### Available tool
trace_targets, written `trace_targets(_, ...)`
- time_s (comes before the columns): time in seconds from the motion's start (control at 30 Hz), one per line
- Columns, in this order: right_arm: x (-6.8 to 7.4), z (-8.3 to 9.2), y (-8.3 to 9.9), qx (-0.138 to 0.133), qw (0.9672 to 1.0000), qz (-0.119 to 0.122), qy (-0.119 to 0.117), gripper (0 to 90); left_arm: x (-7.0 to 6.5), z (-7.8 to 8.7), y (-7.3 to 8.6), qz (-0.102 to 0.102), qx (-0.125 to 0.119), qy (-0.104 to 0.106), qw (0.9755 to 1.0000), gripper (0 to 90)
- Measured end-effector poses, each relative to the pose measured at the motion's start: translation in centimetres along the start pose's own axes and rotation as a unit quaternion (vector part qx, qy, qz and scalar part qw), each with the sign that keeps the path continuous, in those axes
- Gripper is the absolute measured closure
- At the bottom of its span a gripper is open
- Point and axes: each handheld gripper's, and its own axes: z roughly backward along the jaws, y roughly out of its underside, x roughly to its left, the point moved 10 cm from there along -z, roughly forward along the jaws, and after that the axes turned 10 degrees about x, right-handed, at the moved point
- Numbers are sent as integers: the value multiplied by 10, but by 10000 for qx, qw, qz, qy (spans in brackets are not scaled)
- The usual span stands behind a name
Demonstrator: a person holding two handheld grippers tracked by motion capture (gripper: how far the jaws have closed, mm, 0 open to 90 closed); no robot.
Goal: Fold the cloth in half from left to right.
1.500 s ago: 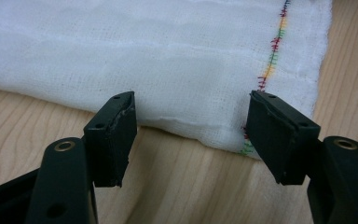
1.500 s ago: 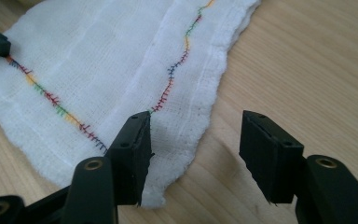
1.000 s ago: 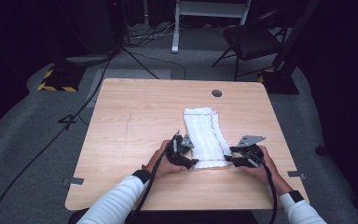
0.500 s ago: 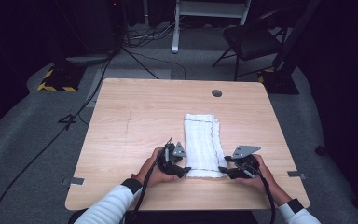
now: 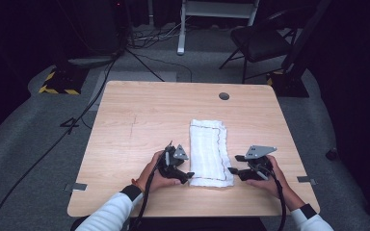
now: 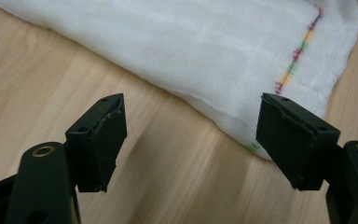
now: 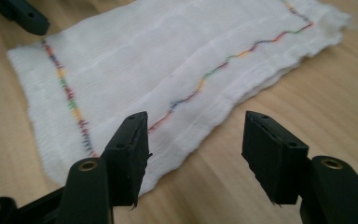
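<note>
White cloth is what I am working on: a folded white cloth (image 5: 210,151) with a multicoloured stitched border lies flat on the light wooden table (image 5: 139,115). In the high view, reading the tabletop as a clock face, it sits between the centre and 5 o'clock, long side running from 12 to 6. My left gripper (image 5: 187,175) lies at the cloth's 8 o'clock corner, just beside its left edge, and my right gripper (image 5: 232,170) sits at its 4 o'clock corner, by the right edge. Both hands rest low on the table, white sleeves entering from the bottom edge. A small dark round insert (image 5: 224,96) sits in the tabletop near 1 o'clock, and a black chair (image 5: 260,41) stands on the grey floor beyond.

In the left gripper view, the jaws have just been opening and stand well apart with bare wood between them. The cloth (image 6: 205,51) fills the frame from 10 to 2 o'clock, its near corner just behind the right-hand jaw; I cannot tell whether they touch.

In the right gripper view, the jaws have also just been opening and stand wide, gripping nothing. The cloth (image 7: 168,70) spreads from 9 to 1 o'clock, its near edge passing between the jaws. The left gripper's black tip (image 7: 21,14) shows at 11 o'clock.
</note>
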Motion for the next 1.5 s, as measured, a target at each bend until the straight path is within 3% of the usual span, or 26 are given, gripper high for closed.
trace_targets(0.23,-41,6,-21,-272,9986,-214,387,440,31,10,-22,168,-278,-259,9991,241)
trace_targets(0.43,-66,-9,-34,-219,9979,-381,468,455,66,6,-45,417,-345,-479,9974,234)
trace_targets(0.53,-78,-19,-44,-163,9974,-474,516,456,85,-2,-57,633,-381,-543,9958,238)
trace_targets(0.63,-87,-30,-54,-116,9971,-512,549,456,98,-11,-68,721,-407,-596,9948,242)
trace_targets(0.8,-97,-44,-72,-95,9967,-514,629,457,116,-29,-82,1024,-403,-732,9912,256)
trace_targets(0.93,-106,-57,-80,-42,9960,-585,669,459,129,-42,-86,1150,-274,-856,9893,269)
trace_targets(1.07,-113,-70,-86,-42,9951,-754,636,457,139,-49,-89,1169,-128,-900,9890,269)
trace_targets(1.17,-119,-79,-88,32,9944,-814,668,442,141,-54,-91,1014,-17,-926,9905,289)
trace_targets(1.23,-122,-83,-89,102,9936,-924,649,440,141,-58,-91,972,9,-825,9918,289)
trace_targets(1.37,-128,-89,-91,205,9920,-1044,685,438,144,-61,-91,1305,-222,-644,9891,272)
trace_targets(1.43,-130,-93,-89,279,9910,-1125,662,441,145,-60,-91,1363,-307,-582,9885,269)
trace_targets(1.5,-130,-96,-87,315,9905,-1195,597,439,145,-61,-92,1326,-258,-668,9886,269)
